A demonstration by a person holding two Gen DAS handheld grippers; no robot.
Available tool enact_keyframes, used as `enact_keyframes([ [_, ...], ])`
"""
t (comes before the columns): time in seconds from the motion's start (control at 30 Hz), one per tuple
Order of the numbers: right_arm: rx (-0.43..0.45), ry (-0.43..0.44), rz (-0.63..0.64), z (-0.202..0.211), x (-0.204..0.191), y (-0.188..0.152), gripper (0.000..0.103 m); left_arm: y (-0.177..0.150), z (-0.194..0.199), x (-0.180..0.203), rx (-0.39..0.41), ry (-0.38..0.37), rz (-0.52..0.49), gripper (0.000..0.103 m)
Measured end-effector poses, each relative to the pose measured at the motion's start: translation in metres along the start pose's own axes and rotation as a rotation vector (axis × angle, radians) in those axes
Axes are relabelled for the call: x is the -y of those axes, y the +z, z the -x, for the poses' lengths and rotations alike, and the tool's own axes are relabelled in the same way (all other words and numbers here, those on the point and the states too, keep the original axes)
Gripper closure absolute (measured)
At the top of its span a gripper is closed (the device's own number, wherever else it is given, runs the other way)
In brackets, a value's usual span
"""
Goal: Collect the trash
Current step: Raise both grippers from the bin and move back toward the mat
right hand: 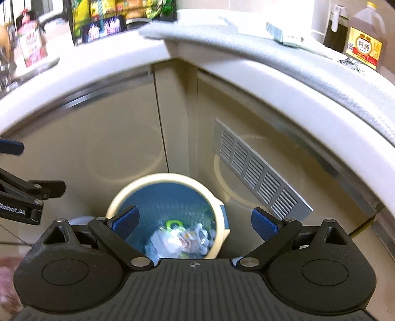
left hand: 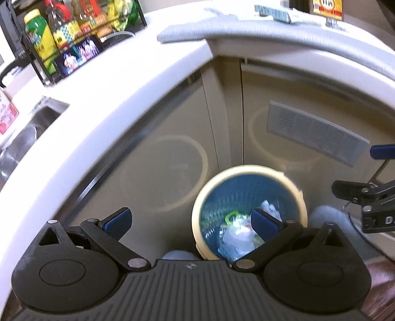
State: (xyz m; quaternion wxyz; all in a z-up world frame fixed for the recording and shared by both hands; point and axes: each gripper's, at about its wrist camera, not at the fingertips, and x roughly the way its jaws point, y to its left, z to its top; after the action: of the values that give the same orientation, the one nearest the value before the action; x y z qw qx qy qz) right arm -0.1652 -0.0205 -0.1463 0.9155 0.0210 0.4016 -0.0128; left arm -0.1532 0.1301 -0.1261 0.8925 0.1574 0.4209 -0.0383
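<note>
A: Left wrist view first. Left claw (left hand: pixel 191 223), state?

B: Fingers spread wide, nothing between them. Blue pads (left hand: pixel 118 222) face inward.

A: Where's the trash?

B: Already in the bin (left hand: pixel 249 170), on the floor below the claw. Cream rim, blue liner. Trash (left hand: pixel 237 234) is crumpled clear plastic and white scraps, with a green ring piece on top. The right pad of this claw overlaps the bin opening in the picture; it's above the bin, I can't tell how high.

A: Anything else?

B: White bench (left hand: pixel 98 98) curves across the top, grey mat (left hand: pixel 246 29) on it, rack of bottles (left hand: pixel 74 29) at the far left, sink (left hand: pixel 37 123) at the left edge. Beige cabinet doors (left hand: pixel 172 123) behind the bin, grey vent (left hand: pixel 316 133) on the right door. Right claw (left hand: pixel 358 172) pokes in at the right edge, fingers look apart, empty.

A: Right wrist view.

B: Right claw (right hand: pixel 195 223) spread wide, holds nothing. Bin (right hand: pixel 163 179) sits below, between the fingers and nearer the left pad. Trash (right hand: pixel 182 237) lies at the bottom, same plastic, green ring showing. Blurry, can't make out single pieces.

A: Background?

B: Bench (right hand: pixel 98 66) up top, mat (right hand: pixel 246 42), brown bottle (right hand: pixel 365 42) with a yellow label at the far right, rack (right hand: pixel 103 19) at top left. Vent (right hand: pixel 259 172) on the door right of the bin. Left claw (right hand: pixel 14 168) at the left edge, fingers apart.
</note>
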Motion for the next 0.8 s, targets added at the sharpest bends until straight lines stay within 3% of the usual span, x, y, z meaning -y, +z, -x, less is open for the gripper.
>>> enact_keyframes([
  [0.23,0.030,0.121,-0.163,0.026,0.035,0.030,0.005,0.027,0.013,-0.006,0.041,0.029,-0.005,0.000],
  [0.37,0.103,0.143,-0.189,0.044,0.062,0.057,0.002,0.042,0.017,-0.012,0.056,0.039,0.002,0.000],
  [0.6,0.300,-0.044,-0.323,0.051,0.133,0.121,0.000,0.065,0.019,-0.022,0.059,0.025,0.050,0.000],
  [0.8,0.366,-0.219,-0.519,0.006,0.201,0.180,0.000,0.069,0.021,-0.026,0.043,0.034,0.048,0.000],
])
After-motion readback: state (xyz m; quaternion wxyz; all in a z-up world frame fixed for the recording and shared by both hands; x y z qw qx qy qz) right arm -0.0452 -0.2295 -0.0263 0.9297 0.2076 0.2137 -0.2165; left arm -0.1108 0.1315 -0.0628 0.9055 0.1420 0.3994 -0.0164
